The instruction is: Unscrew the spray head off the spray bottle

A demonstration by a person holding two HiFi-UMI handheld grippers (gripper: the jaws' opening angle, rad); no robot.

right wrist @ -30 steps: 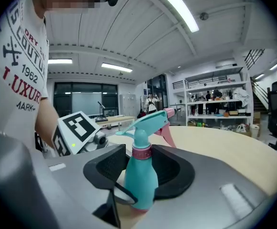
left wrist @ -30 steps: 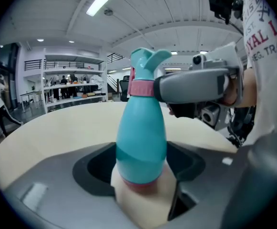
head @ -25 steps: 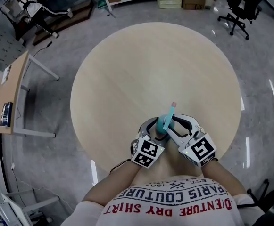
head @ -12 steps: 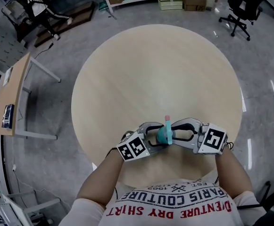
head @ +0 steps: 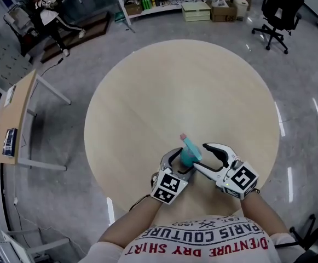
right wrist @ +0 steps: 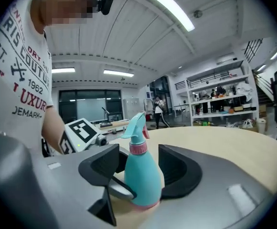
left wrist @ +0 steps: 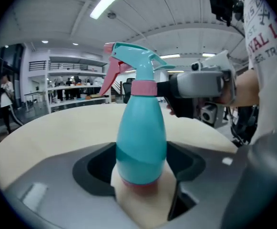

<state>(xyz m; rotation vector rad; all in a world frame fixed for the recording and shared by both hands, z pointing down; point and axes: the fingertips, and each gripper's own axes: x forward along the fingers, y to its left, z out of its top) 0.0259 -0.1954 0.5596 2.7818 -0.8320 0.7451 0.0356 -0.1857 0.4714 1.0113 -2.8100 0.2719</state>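
A teal spray bottle [head: 188, 153] with a pink collar [left wrist: 143, 87] and a teal spray head [left wrist: 133, 61] stands upright near the table's front edge. My left gripper [head: 181, 160] is shut on the bottle's lower body, whose sides lie against both pads [left wrist: 97, 168]. My right gripper [head: 200, 155] reaches in from the right. Its jaws have just been opening and now stand wide on either side of the bottle [right wrist: 143, 180], with a gap at each pad [right wrist: 179, 168]. The right gripper [left wrist: 200, 82] shows level with the collar in the left gripper view.
The round wooden table [head: 164, 92] stretches away beyond the bottle. A small desk [head: 11, 114] stands at the left. Shelves with boxes [head: 197, 1] and an office chair [head: 279, 7] are at the far side.
The right gripper's jaws have spread apart off the bottle's neck. Both hands, spread to left and right half a second ago, have swung back to the near side. The nozzle now points more leftward.
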